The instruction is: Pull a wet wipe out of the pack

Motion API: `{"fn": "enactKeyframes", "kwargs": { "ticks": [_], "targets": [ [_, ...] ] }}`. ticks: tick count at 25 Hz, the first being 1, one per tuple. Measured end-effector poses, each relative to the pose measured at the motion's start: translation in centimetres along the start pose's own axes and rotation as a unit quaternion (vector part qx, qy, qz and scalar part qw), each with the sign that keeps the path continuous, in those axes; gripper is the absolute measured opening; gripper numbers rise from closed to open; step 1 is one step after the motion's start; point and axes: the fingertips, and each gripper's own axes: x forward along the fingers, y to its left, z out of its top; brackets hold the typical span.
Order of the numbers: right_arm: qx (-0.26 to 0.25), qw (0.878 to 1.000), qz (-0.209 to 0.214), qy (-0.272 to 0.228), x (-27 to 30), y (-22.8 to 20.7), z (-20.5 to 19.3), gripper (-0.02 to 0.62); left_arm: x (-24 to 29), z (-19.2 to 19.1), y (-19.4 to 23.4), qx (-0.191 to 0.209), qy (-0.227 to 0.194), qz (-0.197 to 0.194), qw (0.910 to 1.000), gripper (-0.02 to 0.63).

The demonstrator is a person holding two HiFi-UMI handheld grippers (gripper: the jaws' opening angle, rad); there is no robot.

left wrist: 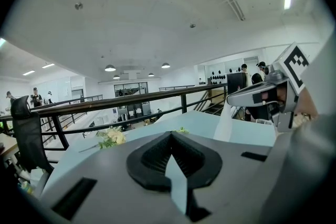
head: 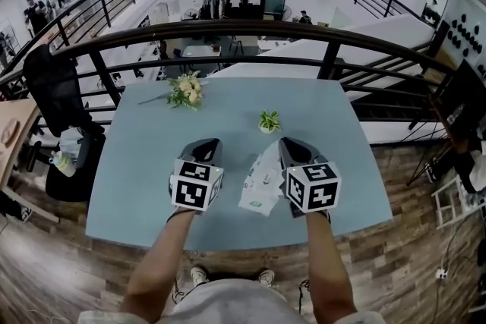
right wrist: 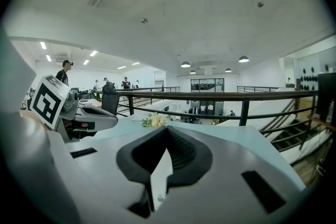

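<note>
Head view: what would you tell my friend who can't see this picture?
A person's right gripper is shut on a white wet wipe pack, which hangs over a light blue table. The left gripper beside it holds nothing. Farther back on the table lie a bunch of flowers and a small green plant.

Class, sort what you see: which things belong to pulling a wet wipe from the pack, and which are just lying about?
Part of the job: wipe pack, pinched by the right gripper; left gripper, holding nothing.

Lying about: flower bouquet and small green sprig on the table; black chair beside the railing.
</note>
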Motion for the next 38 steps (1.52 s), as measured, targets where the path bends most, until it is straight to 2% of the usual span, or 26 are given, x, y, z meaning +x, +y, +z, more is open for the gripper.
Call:
{"fn": "enactKeyframes", "kwargs": {
  "ticks": [20,38],
  "targets": [
    [-0.027,0.999,-0.009,-0.046,-0.7,0.8,3.3,0.005,-2.1,1.2,1.7,-0.004,-0.020,0.025,0.9995,-0.006],
    [-0.024,0.999,-0.009,-0.044,0.0,0.7,2.1,0.005,-1.9,1.3,2.1,-0.003,-0.019,0.030,0.9994,-0.005]
  ]
}}
